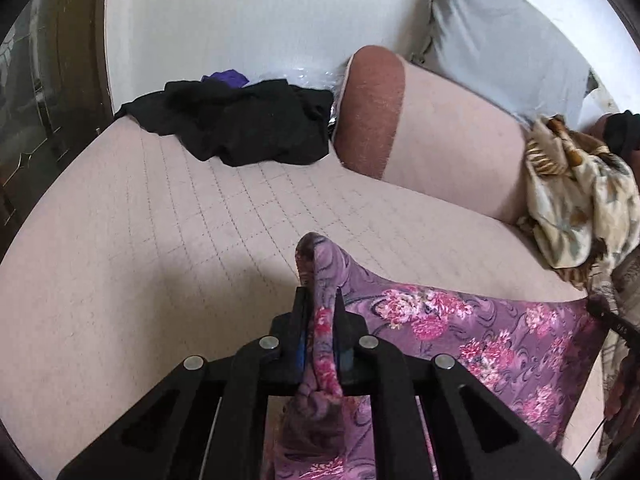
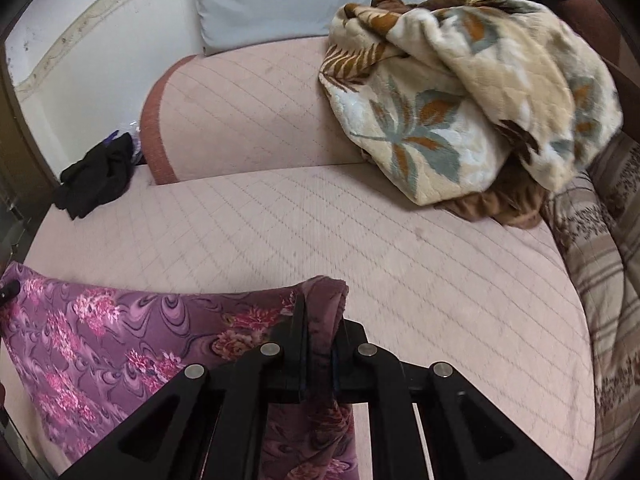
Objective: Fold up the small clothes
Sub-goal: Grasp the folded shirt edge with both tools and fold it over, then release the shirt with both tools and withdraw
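Observation:
A purple garment with pink flowers (image 1: 480, 328) hangs stretched between my two grippers above the pink quilted bed. My left gripper (image 1: 320, 300) is shut on its left top corner, and the cloth bunches up between the pads. The right gripper's tip (image 1: 600, 308) shows at the far right of the left wrist view, holding the other corner. In the right wrist view my right gripper (image 2: 320, 312) is shut on the right top corner of the garment (image 2: 100, 340), which spreads to the left. The left gripper's tip (image 2: 8, 290) peeks in at the left edge.
A heap of black clothes (image 1: 240, 120) with a purple piece lies at the bed's far end. A rolled pink bolster (image 1: 420, 128) and a grey pillow (image 1: 500, 28) lie beyond. A crumpled leaf-print blanket (image 2: 480, 100) sits at the right, with a striped quilt (image 2: 600, 260) beside it.

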A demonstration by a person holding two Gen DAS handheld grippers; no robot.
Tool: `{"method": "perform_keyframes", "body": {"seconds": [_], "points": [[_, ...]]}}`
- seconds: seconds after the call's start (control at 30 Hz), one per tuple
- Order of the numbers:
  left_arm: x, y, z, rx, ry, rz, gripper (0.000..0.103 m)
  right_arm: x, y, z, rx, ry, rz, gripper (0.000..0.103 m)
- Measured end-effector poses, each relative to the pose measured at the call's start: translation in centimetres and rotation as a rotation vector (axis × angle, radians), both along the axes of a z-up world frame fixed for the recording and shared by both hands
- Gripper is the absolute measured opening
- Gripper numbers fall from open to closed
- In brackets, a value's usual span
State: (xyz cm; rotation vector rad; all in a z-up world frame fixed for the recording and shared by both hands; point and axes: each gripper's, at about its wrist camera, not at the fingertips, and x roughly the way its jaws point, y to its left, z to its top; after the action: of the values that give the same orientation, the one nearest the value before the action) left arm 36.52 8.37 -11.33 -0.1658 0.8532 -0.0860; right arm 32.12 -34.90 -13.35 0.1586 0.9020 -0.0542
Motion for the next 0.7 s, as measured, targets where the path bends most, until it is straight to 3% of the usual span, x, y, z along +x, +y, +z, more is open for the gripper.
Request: {"method": "perform_keyframes", "body": {"seconds": [0.17,0.33,0.43,0.5,0.53,0.57,0.63,0.7], "points": [[3.1,-0.8,-3.5,0.053,0.026,-0.006,0.009,4.4,0.6,-3.1,-0.010,0.039,0.002,0.007],[4.5,-1.2,-7.2,0.096,0.068,-0.007,0.010,6.1,0.9,-7.5,-0.010,0.106,-0.003,0.008],[4.4,-0.8,-8.0,0.122,0.103,0.023,0.021,6.2,0.2,-9.1,0.075,0.148,0.004,0.012],[2.9,-0.7,-6.9,0.185,0.078,0.054,0.041,5.2,-0.3,-8.6,0.115,0.150,-0.001,0.016],[1.8,-0.5,-6.0,0.195,0.054,0.067,0.047,4.5,-0.5,-8.1,0.116,0.139,-0.006,0.027],[0.4,-0.4,-4.9,0.205,0.030,0.085,0.057,3.2,-0.5,-7.2,0.123,0.120,-0.008,0.047],[-2.1,-0.4,-2.9,0.217,-0.009,0.112,0.070,0.1,-0.2,-5.3,0.141,0.084,0.000,0.068],[-5.5,-0.7,-0.8,0.214,-0.044,0.119,0.077,-3.9,0.8,-3.3,0.144,0.058,0.010,0.071]]}}
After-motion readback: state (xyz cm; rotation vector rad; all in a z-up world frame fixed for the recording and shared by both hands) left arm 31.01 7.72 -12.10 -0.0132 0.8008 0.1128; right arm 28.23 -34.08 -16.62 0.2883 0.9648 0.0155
